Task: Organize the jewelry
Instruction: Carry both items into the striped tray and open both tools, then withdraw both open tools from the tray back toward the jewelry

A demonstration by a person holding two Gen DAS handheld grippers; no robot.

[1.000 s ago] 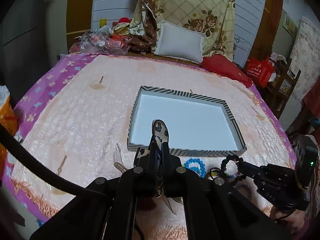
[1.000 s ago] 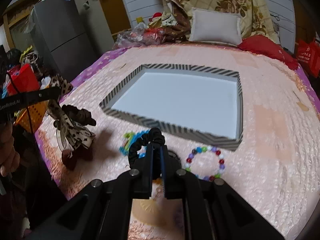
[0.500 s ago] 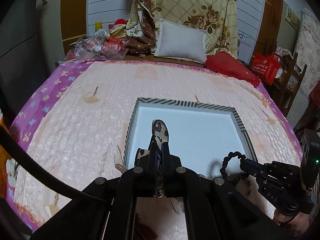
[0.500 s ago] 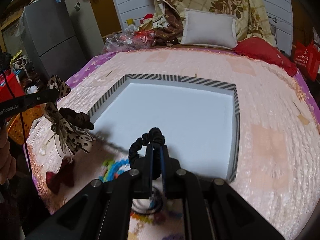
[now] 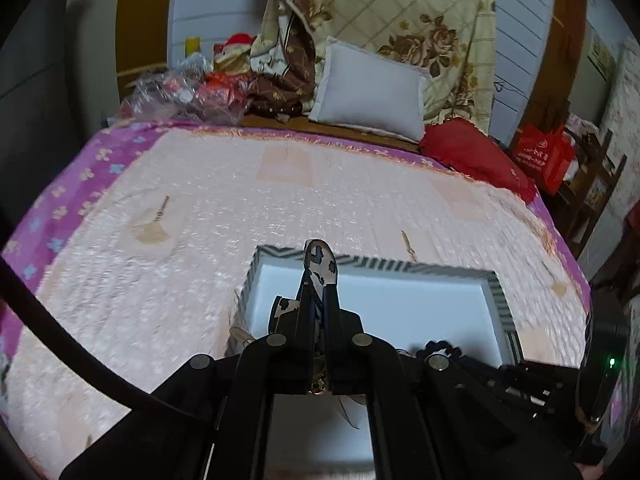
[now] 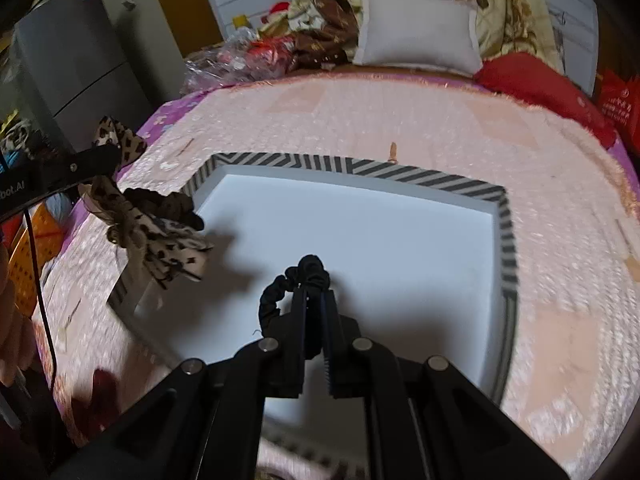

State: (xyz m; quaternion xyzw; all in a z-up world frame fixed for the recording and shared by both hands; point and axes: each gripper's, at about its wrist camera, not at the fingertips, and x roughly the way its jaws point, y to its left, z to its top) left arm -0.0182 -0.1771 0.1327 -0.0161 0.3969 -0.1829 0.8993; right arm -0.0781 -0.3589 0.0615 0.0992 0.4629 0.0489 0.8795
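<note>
Pink quilt (image 6: 440, 120) covers the bed, with a striped-rim tray (image 6: 505, 224) lying on it. Left gripper (image 5: 318, 296) is clamped on a leopard bow (image 6: 160, 232), held over the tray's left edge. Right gripper (image 6: 314, 300) pinches a black scrunchie (image 6: 288, 284) — above the tray's white floor.

Both grippers clamped, held side by side

The left gripper (image 5: 318, 292) has its fingers pressed nearly together on a leopard-print bow (image 5: 320, 266). The right gripper (image 6: 314, 300) pinches a black scrunchie (image 6: 296, 280) between narrow-set fingers, with the left one visible beside it.
</note>
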